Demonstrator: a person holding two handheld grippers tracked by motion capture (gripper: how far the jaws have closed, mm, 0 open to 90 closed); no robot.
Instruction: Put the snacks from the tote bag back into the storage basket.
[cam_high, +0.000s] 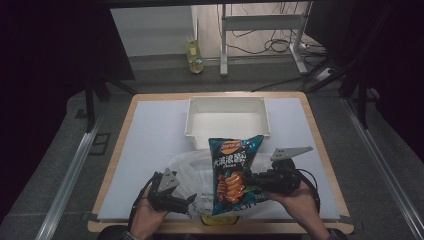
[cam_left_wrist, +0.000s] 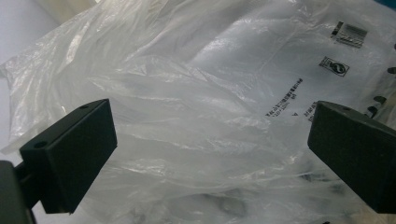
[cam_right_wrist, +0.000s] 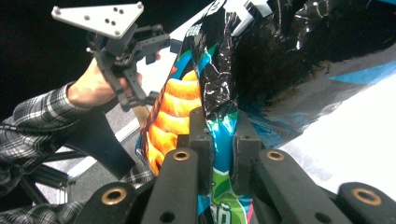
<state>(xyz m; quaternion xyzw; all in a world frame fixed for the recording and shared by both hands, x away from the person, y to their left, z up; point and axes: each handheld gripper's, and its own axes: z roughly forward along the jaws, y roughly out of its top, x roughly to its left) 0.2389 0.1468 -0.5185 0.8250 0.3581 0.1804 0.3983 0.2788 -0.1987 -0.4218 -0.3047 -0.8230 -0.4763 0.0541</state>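
I count one chip bag (cam_high: 234, 175), one clear plastic bag (cam_high: 192, 170), and one white bin (cam_high: 227, 117) at the far side of my table. Two grippers: left (cam_high: 187, 200), right (cam_high: 248, 181). One bottle (cam_high: 194, 55) on the far floor.

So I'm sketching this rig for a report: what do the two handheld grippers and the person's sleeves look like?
Both the left gripper and the right gripper are black linkage frames with blocky black jaws, each topped by a grey three-cornered plate drilled with small holes. Brass-coloured pivot pins show on the right one. Black cables trail back from each. The sleeve is checked grey plaid.
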